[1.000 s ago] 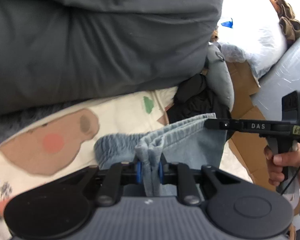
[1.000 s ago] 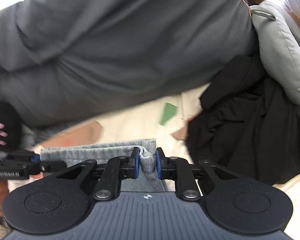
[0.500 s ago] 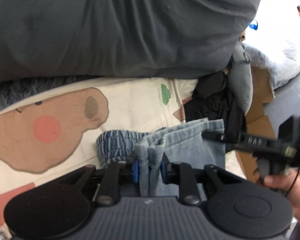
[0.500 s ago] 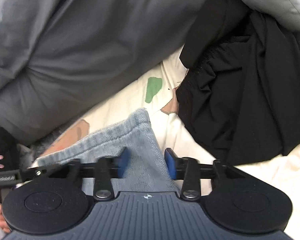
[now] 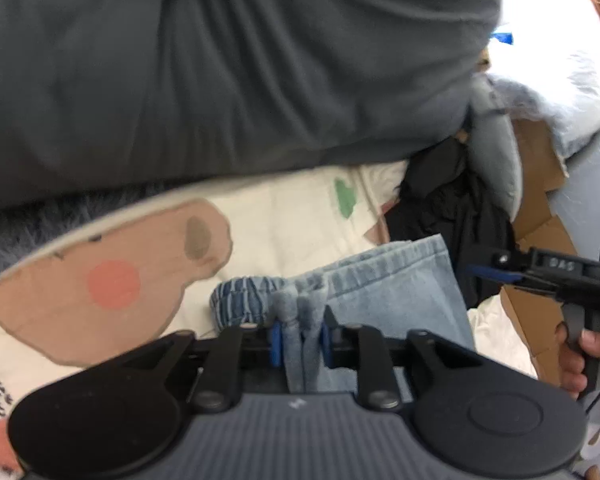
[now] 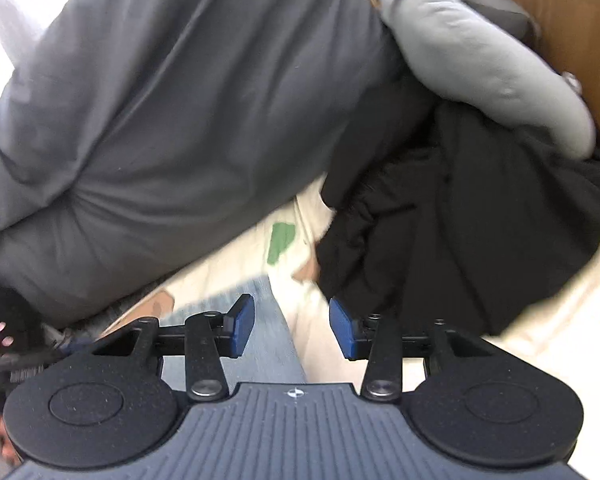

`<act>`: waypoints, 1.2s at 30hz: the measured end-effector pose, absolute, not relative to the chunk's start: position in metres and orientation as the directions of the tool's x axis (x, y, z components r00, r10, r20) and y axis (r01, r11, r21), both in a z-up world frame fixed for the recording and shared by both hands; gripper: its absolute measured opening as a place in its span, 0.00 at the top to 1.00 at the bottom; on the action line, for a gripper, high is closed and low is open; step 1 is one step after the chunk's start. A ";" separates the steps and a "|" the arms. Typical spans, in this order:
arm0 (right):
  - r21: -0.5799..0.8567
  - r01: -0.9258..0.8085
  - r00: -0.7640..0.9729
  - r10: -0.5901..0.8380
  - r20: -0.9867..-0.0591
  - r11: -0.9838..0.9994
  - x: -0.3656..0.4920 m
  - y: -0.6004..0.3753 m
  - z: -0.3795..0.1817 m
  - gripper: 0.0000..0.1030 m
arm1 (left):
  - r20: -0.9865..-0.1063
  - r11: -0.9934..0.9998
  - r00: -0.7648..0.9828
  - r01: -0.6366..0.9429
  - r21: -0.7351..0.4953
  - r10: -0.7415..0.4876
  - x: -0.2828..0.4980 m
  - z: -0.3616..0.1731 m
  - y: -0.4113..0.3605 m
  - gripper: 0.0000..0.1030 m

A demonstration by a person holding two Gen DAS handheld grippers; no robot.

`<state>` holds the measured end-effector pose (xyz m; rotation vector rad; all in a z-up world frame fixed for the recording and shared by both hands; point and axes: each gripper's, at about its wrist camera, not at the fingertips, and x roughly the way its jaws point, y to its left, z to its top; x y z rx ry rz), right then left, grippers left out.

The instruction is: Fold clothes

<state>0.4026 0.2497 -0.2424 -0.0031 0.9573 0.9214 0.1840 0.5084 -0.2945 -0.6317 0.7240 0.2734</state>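
Left wrist view: the left gripper (image 5: 299, 344) has bunched folds of light blue jeans (image 5: 384, 292) between its blue pads, and its jaws are opening, so the grip is loosening. The jeans lie doubled on a cream sheet printed with a brown bear (image 5: 112, 280), their elastic waistband just left of the pads. Right of the jeans, the right gripper (image 5: 496, 270) hangs clear of the denim, a hand (image 5: 580, 360) on its handle. In the right wrist view its jaws stand wide and opening, with nothing pinched. A black garment (image 6: 460, 216) waits beyond the jeans. One fold looks laid; more folding and other clothes likely remain.
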 end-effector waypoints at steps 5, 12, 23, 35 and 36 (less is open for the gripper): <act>0.327 -0.694 0.217 0.619 -0.755 0.642 0.371 0.208 -0.254 0.54 | -0.674 0.790 0.730 -0.475 -0.387 0.109 0.165 -0.274 0.508 0.60; 0.327 -0.705 0.162 0.592 -0.790 0.629 0.324 0.183 -0.277 0.73 | -0.613 0.852 0.788 -0.358 -0.381 0.057 0.160 -0.246 0.481 0.68; 0.254 -0.712 0.195 0.532 -0.824 0.655 0.295 0.203 -0.323 0.72 | -0.755 0.928 0.653 -0.244 -0.282 -0.058 0.190 -0.290 0.433 0.76; 0.211 -0.685 0.312 0.543 -0.779 0.697 0.311 0.196 -0.286 0.73 | -0.779 0.934 0.624 -0.311 -0.174 0.062 0.192 -0.297 0.446 0.97; 0.221 -0.680 0.305 0.544 -0.782 0.699 0.314 0.192 -0.285 0.73 | -0.780 0.933 0.623 -0.313 -0.177 0.061 0.191 -0.297 0.447 0.97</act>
